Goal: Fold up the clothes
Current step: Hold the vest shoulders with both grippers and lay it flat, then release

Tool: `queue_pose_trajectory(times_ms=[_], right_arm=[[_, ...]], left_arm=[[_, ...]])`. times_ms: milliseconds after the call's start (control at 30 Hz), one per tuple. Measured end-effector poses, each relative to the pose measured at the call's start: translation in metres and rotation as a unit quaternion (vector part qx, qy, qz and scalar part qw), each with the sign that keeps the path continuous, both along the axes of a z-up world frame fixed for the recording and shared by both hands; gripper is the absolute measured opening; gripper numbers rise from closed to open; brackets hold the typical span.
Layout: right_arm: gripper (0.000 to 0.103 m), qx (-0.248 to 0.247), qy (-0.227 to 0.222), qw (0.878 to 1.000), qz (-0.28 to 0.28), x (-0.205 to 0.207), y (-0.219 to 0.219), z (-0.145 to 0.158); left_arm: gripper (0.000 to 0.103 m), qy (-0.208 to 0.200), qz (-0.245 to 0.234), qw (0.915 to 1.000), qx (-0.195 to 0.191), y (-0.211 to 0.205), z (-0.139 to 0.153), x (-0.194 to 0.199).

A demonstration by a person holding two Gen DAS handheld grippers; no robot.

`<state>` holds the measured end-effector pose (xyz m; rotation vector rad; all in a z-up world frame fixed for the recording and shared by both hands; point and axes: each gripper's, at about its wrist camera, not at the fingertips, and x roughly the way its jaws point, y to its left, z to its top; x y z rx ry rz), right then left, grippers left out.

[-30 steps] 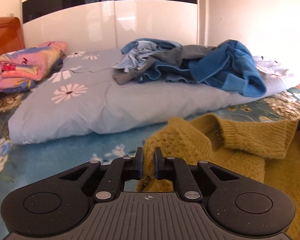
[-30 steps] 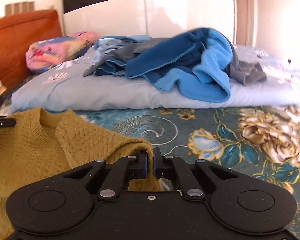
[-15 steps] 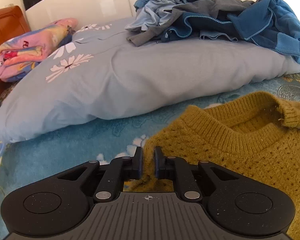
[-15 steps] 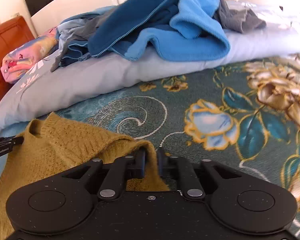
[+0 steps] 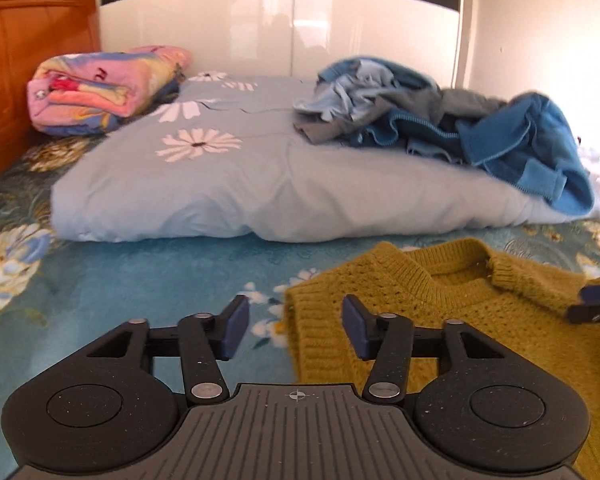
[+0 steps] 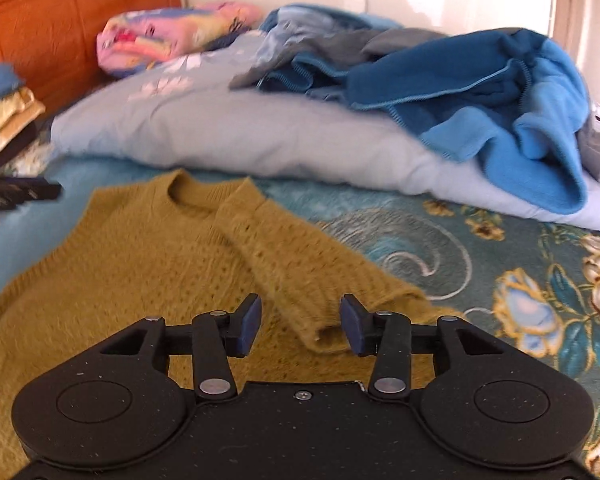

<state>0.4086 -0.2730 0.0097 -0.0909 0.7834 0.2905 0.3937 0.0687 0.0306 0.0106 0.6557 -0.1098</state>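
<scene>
Mustard knit sweater [image 6: 140, 264] lies flat on the floral bedspread [image 6: 500, 264], both our grippers released.

Our left gripper [image 5: 295, 328] spreads wide at the ribbed shoulder edge; our right gripper [image 6: 300, 326] gapes around the folded-in sleeve's [image 6: 292, 280] cuff, gripping nothing. Beyond, a smooth grey-blue daisy-print duvet [image 5: 220, 184] carries rumpled blue fleece clothes [image 5: 500, 140].

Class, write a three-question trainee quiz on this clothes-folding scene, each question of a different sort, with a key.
1. True or false: the left gripper grips the yellow sweater.
2. The sweater's sleeve lies: A) folded over its body, B) on the pillow, C) off the bed.
3. Fill in: the right gripper's jaws are ____.

Key: 1 false; 2 A; 3 open.
</scene>
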Motion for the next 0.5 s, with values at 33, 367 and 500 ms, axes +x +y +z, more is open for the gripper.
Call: queue_pose_trajectory(times_ms=[33, 367, 500], right_arm=[[0.043, -0.007, 0.003, 1.0, 0.0, 0.001, 0.002, -0.003], [0.01, -0.011, -0.041, 0.996, -0.079, 0.041, -0.02, 0.01], [0.012, -0.025, -0.031, 0.992, -0.117, 0.07, -0.03, 0.001]], left_arm=[[0.069, -0.006, 0.004, 1.0, -0.004, 0.006, 0.002, -0.01], [0.069, 0.024, 0.049, 0.9972, -0.052, 0.052, -0.01, -0.061], [0.069, 0.04, 0.054, 0.9962, -0.055, 0.051, -0.015, -0.068]])
